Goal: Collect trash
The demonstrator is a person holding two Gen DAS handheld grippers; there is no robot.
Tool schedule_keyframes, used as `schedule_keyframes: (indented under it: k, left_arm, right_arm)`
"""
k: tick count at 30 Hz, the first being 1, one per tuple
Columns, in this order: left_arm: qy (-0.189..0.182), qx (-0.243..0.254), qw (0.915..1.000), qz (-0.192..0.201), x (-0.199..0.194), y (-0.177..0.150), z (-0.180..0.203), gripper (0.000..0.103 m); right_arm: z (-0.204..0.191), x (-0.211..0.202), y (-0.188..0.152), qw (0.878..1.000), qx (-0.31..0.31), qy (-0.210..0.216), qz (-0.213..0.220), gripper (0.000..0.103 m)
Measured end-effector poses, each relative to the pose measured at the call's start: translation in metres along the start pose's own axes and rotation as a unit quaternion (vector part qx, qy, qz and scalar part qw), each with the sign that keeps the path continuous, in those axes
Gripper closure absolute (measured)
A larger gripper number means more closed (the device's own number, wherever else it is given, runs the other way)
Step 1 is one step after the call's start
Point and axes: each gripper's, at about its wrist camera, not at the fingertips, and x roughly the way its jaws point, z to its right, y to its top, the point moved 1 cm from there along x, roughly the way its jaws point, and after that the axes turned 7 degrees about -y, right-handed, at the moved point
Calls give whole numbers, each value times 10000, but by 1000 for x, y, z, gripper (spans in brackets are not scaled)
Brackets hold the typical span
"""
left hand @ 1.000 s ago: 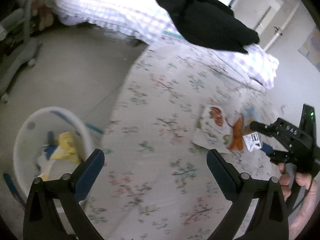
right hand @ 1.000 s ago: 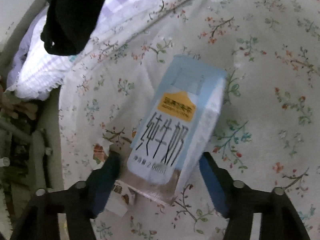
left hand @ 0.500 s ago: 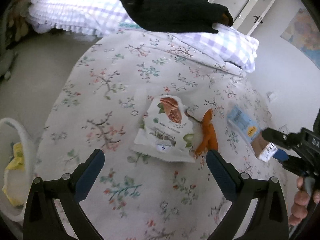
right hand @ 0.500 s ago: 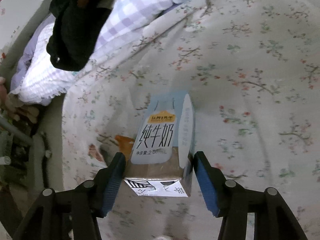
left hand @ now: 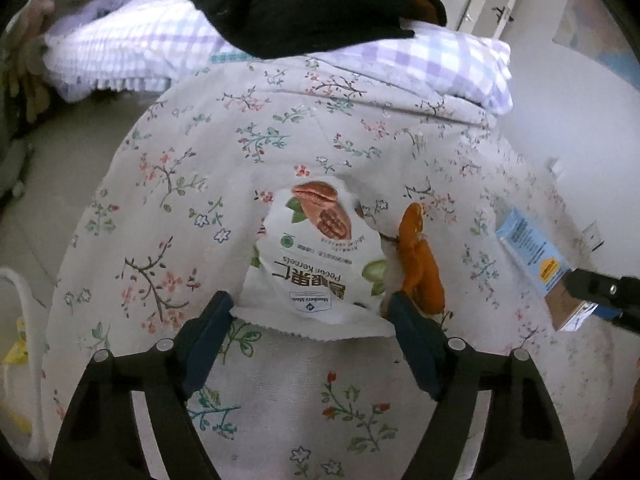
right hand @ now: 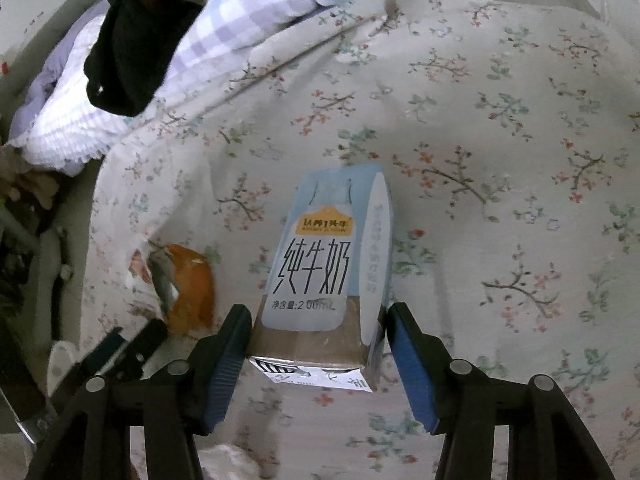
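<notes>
Left gripper (left hand: pixel 310 314): jaws spread wide, straddling the near edge of the pecan bag (left hand: pixel 316 264).
Pecan bag: flat on the floral bedspread (left hand: pixel 168 208); likely light, crinkly, slippery; best pinched at the serrated edge.
Orange wrapper (left hand: pixel 420 264): touching the bag's right side; limp.
Right gripper (right hand: pixel 318 346): pinching the milk carton (right hand: pixel 328 264) at its base, right of the bag; stiff, crushable.

The milk carton (right hand: pixel 324 276) reads "纯牛奶"; the snack bag (left hand: pixel 316 264) reads "pecan kernels".
</notes>
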Motion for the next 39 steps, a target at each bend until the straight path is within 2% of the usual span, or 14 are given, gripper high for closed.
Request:
schedule_keyframes:
  k: [7,15,17,18,19,22,26,29,30,31,36,39]
  left_arm:
    - [72,181,9998,8,-3,-4,2,25]
    - [-152,217,9996,55,-23,-4,1,43]
    - [-243,198,9995,29,-26,-5,1,51]
    - [-259,203,9995,-31,-27,-5,0,76]
    - [-258,227,9993,-130,-25,-6,0,89]
    - [-246,210,9993,-207,-26,-10,-4,88]
    - [-460,-72,9989,-103,-35,-7,-13,88]
    - [-519,-309,9982,14,-40,-2,-18,63]
    - [-522,-411,9978,62,-41,0,-21,44]
    - [-531,-508,9972,113,-41,1,-23,34]
    - [-759,-828,9937,-31,-20,3,-32,36]
    - [-671,-841,9942,1,-9,1,-31,47]
  right_arm:
    - [7,-2,0,10000,-37,-53,-7,42]
    - [-6,-16,-3,9998,-175,54,121,42]
    - [-10,-20,-5,9996,-231,91,157,42]
    - [-12,-22,-6,9995,-244,102,168,43]
    - [-14,-23,-6,9994,-256,111,180,43]
    - [-18,-26,-8,9994,-274,126,197,43]
    - [-20,-27,-10,9994,-257,153,197,43]
    - [-18,-26,-10,9994,-230,171,199,43]
    - [-17,-26,-9,9994,-219,177,210,43]
    - [-16,-25,-9,9994,-203,178,213,43]
    - [-11,-20,-5,9996,-170,157,174,43]
    - [-11,-17,-3,9996,-223,95,169,43]
